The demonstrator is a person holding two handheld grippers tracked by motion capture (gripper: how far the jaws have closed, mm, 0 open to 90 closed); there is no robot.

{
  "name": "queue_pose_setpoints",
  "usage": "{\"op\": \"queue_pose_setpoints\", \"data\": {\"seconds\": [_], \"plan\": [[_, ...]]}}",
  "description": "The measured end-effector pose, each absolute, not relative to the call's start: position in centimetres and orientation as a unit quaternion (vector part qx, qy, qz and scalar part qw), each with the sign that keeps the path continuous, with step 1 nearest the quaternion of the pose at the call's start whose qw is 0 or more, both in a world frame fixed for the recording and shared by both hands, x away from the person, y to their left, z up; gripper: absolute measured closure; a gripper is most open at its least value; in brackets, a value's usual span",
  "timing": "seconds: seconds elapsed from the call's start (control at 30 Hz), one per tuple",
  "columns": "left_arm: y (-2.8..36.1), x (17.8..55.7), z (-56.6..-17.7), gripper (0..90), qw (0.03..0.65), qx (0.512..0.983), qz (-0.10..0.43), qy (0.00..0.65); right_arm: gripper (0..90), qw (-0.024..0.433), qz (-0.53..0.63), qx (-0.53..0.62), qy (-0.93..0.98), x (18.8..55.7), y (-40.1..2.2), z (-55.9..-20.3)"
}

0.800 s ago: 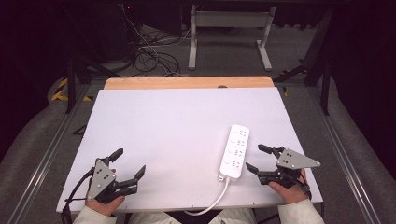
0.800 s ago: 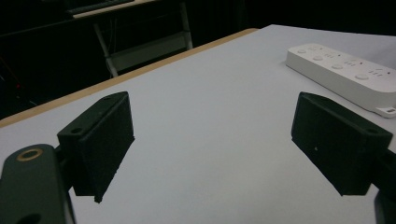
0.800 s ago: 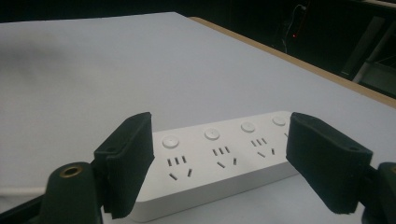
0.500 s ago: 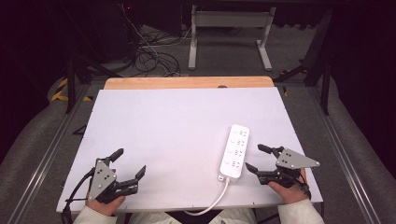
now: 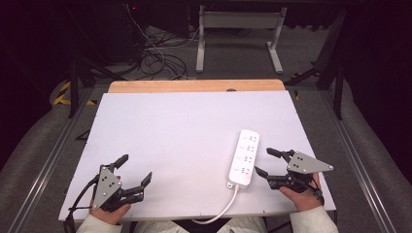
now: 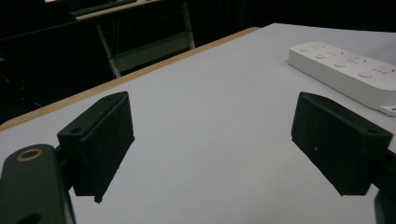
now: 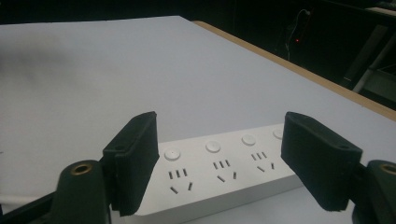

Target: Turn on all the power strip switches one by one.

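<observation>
While the power strip [image 5: 245,157] lies near the table's [image 5: 184,126] right front, the right gripper [image 5: 266,162] waits just beside it, jaws apart. From the left gripper [image 6: 212,140] view, jaws gape (nothing between). Seen along the right jaws, a skewed closing could nudge the strip sideways.

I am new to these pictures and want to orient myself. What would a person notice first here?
First the white power strip, lying lengthwise on the right part of the pale table, its cable running off the near edge. Next, the right gripper, open just beside the strip's near end, and the left gripper, open over bare table at the near left corner.
</observation>
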State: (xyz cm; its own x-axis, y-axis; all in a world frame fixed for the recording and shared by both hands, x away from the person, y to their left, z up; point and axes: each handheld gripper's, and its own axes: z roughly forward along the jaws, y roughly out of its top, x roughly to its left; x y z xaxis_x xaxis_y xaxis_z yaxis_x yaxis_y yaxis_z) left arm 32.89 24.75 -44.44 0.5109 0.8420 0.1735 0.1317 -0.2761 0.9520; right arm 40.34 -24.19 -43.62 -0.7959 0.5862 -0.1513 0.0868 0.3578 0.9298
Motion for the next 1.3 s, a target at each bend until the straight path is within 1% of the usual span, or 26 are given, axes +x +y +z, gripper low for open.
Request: {"op": "queue_pose_setpoints", "data": {"seconds": [0.27, 0.67, 0.77, 0.87, 0.93, 1.3], "plan": [[24.7, 32.9, -44.4, 13.4, 0.493, 0.714, 0.363, 0.339, 29.8, 0.228, 0.517, 0.214, 0.797, 41.0, -23.2, -42.6], [24.7, 32.9, -44.4, 13.4, 0.492, 0.714, 0.363, 0.340, 29.5, 0.217, 0.505, 0.212, 0.808, 42.3, -20.8, -41.7], [24.7, 32.9, -44.5, 13.4, 0.492, 0.714, 0.363, 0.341, 30.3, 0.208, 0.499, 0.208, 0.815, 42.6, -20.2, -41.7], [24.7, 32.9, -44.4, 13.4, 0.492, 0.715, 0.363, 0.340, 33.4, 0.188, 0.495, 0.207, 0.823, 43.0, -19.7, -41.7], [24.7, 32.9, -44.4, 13.4, 0.492, 0.714, 0.364, 0.340, 34.8, 0.185, 0.494, 0.206, 0.824, 43.2, -19.5, -41.7], [24.7, 32.9, -44.5, 13.4, 0.492, 0.714, 0.365, 0.340, 32.8, 0.162, 0.481, 0.210, 0.836, 44.0, -17.8, -41.5]]}}
